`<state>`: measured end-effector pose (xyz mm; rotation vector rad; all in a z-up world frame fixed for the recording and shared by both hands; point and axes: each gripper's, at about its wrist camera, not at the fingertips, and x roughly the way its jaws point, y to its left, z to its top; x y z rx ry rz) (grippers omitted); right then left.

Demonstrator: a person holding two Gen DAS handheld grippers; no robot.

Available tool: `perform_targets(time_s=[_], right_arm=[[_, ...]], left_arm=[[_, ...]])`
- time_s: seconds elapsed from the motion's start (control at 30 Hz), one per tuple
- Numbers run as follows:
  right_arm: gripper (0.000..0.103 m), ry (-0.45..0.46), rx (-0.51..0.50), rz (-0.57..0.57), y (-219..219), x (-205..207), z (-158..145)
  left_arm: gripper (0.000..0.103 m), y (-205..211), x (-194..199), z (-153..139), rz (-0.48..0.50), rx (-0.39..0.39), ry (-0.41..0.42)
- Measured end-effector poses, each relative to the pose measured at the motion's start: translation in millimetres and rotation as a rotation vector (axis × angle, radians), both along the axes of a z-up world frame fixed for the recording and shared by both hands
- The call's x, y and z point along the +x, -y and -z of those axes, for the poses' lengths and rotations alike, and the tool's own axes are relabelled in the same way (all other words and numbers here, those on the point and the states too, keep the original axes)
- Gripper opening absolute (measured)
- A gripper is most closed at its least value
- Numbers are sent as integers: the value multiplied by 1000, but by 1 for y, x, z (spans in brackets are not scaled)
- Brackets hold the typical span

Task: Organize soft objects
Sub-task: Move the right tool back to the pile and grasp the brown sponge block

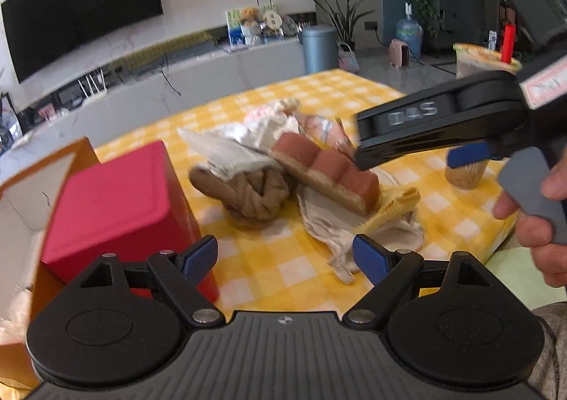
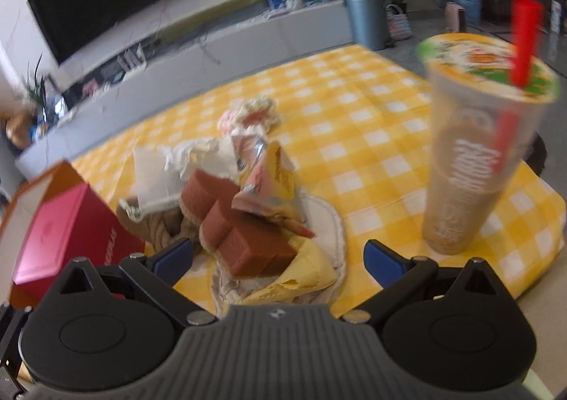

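Two tools are in play above a desk (image 1: 340, 88) covered with a yellow-and-white checked cloth. The left tool (image 1: 285, 258) is held low at the near edge, its blue-padded fingers (image 1: 200, 258) spread wide with nothing between them, pointing forward at a heap of soft things. The right tool (image 2: 278, 260) is likewise released, its fingers (image 2: 384, 263) well apart and bare, hovering just short of the same heap. In the left wrist view the right tool's black body comes in from the right side, tilted downward toward the heap, with the person's right hand (image 1: 538, 208) wrapped round its grey grip; its front end is blurred.

The heap lies in the middle of the desk. On top rests a reddish-brown block sponge (image 1: 326, 169), tilted, with a pale underside. Beside it to the left sits a knotted tan rope cushion (image 1: 248, 194), partly under a white cloth (image 1: 226, 151). A yellow cloth (image 2: 312, 276) and a pale quilted pad (image 1: 329, 226) lie beneath the sponge, and a pink and orange packet (image 2: 269, 180) leans against its far side. Farther back lies a pink and cream crocheted piece (image 2: 251, 112).

To the left stands a red box (image 1: 113, 198) inside an orange carton (image 1: 17, 357). To the right a tall drink cup (image 2: 471, 166) with a red straw stands upright, near the heap but apart from it.
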<state>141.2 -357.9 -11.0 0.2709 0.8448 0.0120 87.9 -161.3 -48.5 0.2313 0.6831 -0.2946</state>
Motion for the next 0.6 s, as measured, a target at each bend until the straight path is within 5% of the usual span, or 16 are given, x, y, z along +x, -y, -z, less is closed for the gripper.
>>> perform_targets(time_s=[0.17, 0.33, 0.43, 0.53, 0.6], right_arm=[[99, -46, -146, -86, -31, 21, 9], [87, -62, -262, -148, -56, 36, 17], [77, -87, -310, -197, -67, 43, 24], [51, -115, -361, -232, -75, 47, 32], [43, -119, -375, -229, -76, 47, 34]], left_arm=[[101, 5, 7, 11, 8, 8, -50], [101, 0, -1, 14, 14, 21, -45], [101, -3, -3, 15, -1, 24, -55], [101, -6, -3, 14, -16, 15, -64], [101, -9, -2, 14, -22, 5, -72]])
